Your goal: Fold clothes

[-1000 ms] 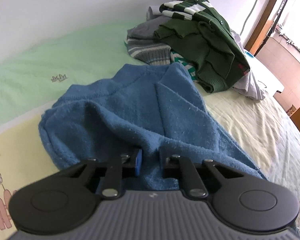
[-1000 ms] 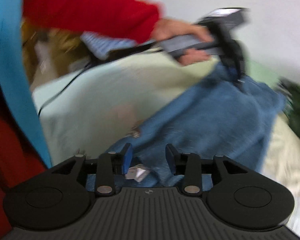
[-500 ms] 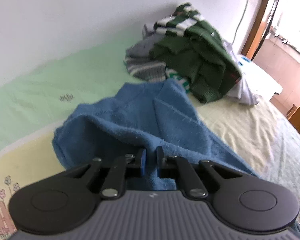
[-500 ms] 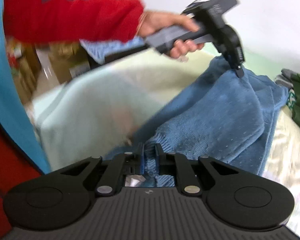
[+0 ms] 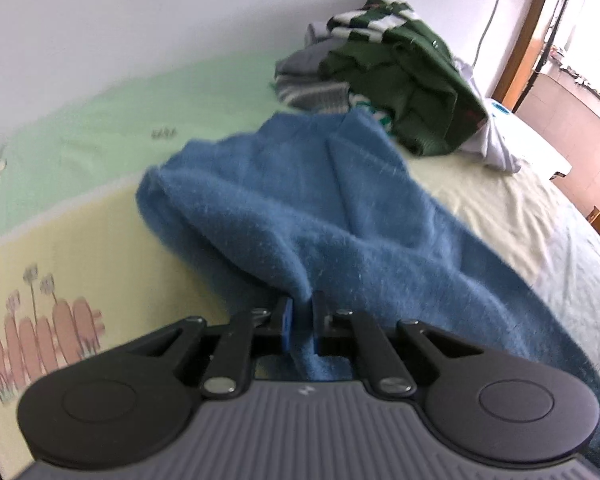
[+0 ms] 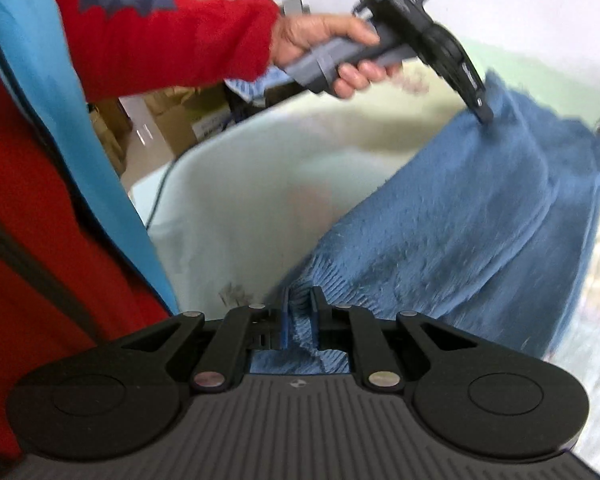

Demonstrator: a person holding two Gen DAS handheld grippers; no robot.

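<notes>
A blue fleecy sweater point(image 5: 300, 216) lies spread across a bed point(image 5: 80, 248) covered in a pale green and yellow sheet. Two hand-held tools grip it at once. The left tool point(image 5: 301, 322) has its jaws nearly together, pinching a bunched fold of the blue fabric that rises straight ahead of it. The right tool point(image 6: 299, 312) is likewise narrowed onto cloth, clamped on a ribbed edge of the same sweater, most likely a hem or cuff. From the right tool's camera, the left tool appears ahead and to the right, carried by a hand point(image 6: 324, 54) in a red sleeve point(image 6: 172, 40), its tip sunk into the sweater's far edge so the cloth slopes between the two grips.

Beyond the left tool, past the sweater, sits a heap of other clothes point(image 5: 396, 76), dark green with white stripes on top, grey and white beneath, touching or just beside the blue garment's far edge.

The sweater looks soft, thick and limp, probably light but bulky. It will likely sag and drape wherever unsupported, and the fuzzy pile should give the pads good friction. The ribbed edge seems the firmest place to hold; pinching loose middle fabric risks taking only one layer. Two well-separated edge grips should keep it taut enough to lay into a fold.
</notes>
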